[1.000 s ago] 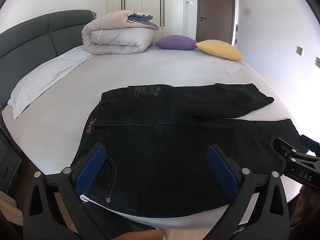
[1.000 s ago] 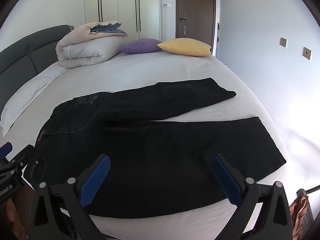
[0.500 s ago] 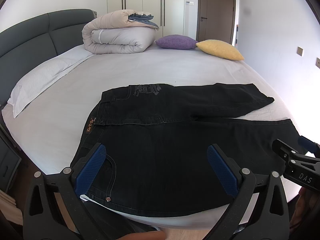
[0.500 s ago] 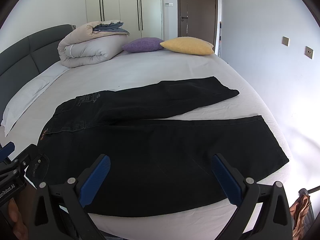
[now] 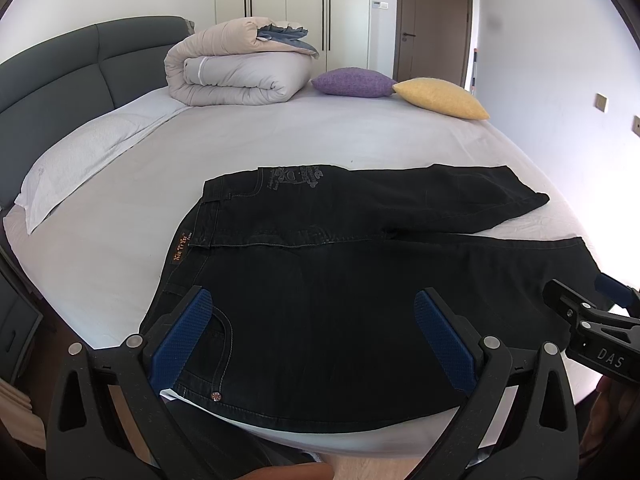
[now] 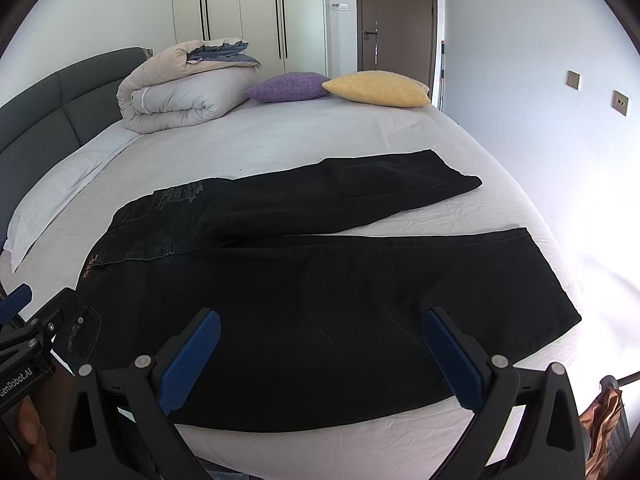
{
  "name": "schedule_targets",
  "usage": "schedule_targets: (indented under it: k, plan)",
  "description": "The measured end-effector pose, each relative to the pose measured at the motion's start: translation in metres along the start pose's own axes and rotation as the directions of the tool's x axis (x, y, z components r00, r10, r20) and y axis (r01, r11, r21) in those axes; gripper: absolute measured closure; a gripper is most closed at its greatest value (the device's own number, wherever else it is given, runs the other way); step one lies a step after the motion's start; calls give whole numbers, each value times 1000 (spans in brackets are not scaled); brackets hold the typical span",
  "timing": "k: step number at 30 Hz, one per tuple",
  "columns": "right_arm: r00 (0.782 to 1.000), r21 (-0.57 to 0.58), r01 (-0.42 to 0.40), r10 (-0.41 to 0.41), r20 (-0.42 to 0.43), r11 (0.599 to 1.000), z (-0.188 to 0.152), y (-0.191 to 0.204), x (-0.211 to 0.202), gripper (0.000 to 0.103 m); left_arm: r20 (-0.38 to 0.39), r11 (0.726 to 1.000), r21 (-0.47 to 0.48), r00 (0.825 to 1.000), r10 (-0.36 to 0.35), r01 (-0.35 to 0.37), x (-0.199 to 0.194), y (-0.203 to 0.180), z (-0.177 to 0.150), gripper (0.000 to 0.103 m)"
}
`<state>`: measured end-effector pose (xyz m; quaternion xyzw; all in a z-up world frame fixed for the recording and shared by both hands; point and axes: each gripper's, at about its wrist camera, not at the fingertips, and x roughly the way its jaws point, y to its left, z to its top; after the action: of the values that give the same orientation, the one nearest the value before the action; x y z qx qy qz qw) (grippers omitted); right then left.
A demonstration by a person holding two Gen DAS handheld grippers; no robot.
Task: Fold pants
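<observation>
Left wrist: black denim pants flat on bed (2 tools wide, empty).

Pants lie spread across the lower centre of the frame on the bed, waistband at left, legs running right. My left gripper hangs over their near edge; my right gripper likewise. A rolled duvet sits upper centre-left, two cushions to its right, a pillow at left.
</observation>
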<state>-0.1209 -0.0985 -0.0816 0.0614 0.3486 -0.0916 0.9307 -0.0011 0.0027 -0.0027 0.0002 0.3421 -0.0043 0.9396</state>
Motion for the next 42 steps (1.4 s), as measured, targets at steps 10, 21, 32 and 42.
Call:
schedule_targets:
  k: [10,21,32,42]
  plan:
    - [1000,-1,0,0,-1,1000,-1,3,-2,0,-1,1000,-1,1000,0,0,0,0,0,0]
    - [1000,-4,-2,2,-4,1000,-4,5,-2,0,-3,1000,-3,1000,-2,2,3,2,-3,0]
    - [1000,-4,-3,3,-7,1000,-4,6,-2,0,-6,1000,-6,1000,-2,1,13,8,-14,0]
    - [1000,-10,-6,5,-11,1000,-7,10,-2,0,-9,1000,-6,1000,0,0,17,8,-20,0]
